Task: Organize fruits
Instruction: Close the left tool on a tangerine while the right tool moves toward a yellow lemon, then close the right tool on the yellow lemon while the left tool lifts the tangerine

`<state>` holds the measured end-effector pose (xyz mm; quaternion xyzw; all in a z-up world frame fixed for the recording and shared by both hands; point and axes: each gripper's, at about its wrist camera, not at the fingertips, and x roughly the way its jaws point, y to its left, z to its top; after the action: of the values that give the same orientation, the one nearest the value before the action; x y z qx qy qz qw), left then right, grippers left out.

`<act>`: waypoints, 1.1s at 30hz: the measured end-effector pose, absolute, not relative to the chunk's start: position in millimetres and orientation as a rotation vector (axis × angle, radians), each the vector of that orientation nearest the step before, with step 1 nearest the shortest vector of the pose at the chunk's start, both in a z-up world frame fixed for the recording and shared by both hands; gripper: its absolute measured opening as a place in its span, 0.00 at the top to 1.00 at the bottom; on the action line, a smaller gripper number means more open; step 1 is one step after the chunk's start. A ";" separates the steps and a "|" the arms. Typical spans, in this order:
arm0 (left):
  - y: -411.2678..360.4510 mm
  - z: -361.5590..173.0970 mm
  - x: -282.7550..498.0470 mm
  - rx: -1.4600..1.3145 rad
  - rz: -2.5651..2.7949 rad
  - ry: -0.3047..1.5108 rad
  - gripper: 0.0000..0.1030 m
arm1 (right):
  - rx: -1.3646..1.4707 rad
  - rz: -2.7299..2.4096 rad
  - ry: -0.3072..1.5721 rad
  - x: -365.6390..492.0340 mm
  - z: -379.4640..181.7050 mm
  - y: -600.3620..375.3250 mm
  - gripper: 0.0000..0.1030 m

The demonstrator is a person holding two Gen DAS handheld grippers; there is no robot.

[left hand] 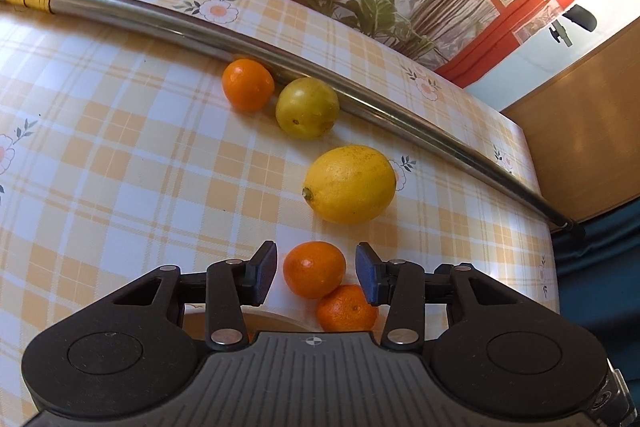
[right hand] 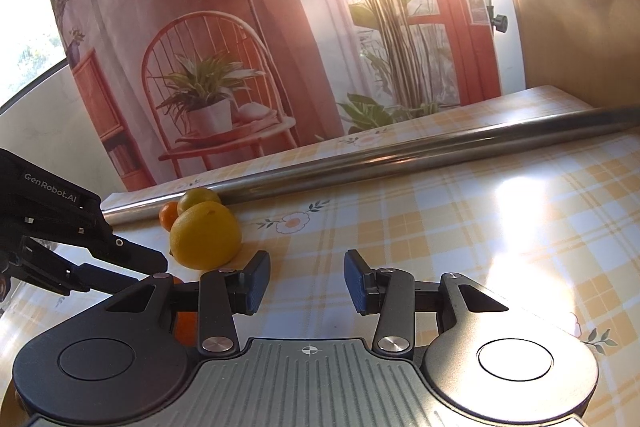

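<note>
My left gripper [left hand: 316,273] is open, its blue pads on either side of a tangerine [left hand: 314,269] with a small gap on each side. A second tangerine [left hand: 347,308] touches it on the near side. Further out on the checked tablecloth lie a lemon [left hand: 350,184], a yellow-green round fruit [left hand: 307,107] and a third tangerine [left hand: 248,84]. My right gripper [right hand: 307,281] stands open over bare cloth with nothing between its fingers. The lemon [right hand: 206,235] is to its front left, and the left gripper [right hand: 80,247] is at the left edge.
A long metal rod [left hand: 360,91] lies across the table behind the fruit, touching the two farthest ones. A pale round rim [left hand: 240,319] shows under the left gripper. The table's right edge [left hand: 548,227] drops off near the lemon. A printed backdrop [right hand: 240,47] hangs behind.
</note>
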<state>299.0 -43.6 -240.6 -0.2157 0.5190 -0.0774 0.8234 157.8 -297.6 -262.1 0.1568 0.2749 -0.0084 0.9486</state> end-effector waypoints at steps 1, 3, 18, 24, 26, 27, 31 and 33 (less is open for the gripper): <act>-45.1 -242.8 299.8 -0.456 -0.162 1.111 0.56 | 0.320 -0.017 0.559 157.8 -262.2 -297.7 0.62; -46.9 -245.7 300.2 -0.455 -0.161 1.120 0.56 | 0.321 -0.016 0.559 158.0 -262.4 -297.8 0.62; -45.2 -237.1 274.1 -0.416 -0.160 0.991 0.62 | 0.331 0.026 0.561 156.2 -263.0 -298.5 0.54; -28.1 -213.9 239.9 -0.312 -0.116 0.886 0.62 | 0.349 0.059 0.559 155.1 -263.0 -299.9 0.50; -23.0 -206.9 229.4 -0.267 -0.099 0.853 0.62 | 0.352 0.064 0.558 154.6 -262.8 -300.4 0.49; -19.5 -202.5 223.7 -0.242 -0.089 0.836 0.62 | 0.355 0.067 0.557 154.3 -262.7 -300.6 0.49; -5.3 -192.8 209.2 -0.231 -0.076 0.807 0.62 | 0.368 0.061 0.535 151.1 -262.1 -303.6 0.49; 2.0 -190.4 203.7 -0.248 -0.070 0.799 0.62 | 0.376 0.052 0.524 149.5 -261.7 -305.6 0.49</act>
<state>203.7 2.0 -190.4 -0.1206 0.3878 -0.0342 0.9132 149.5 -305.6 -261.7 0.1847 0.2576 0.0255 0.9481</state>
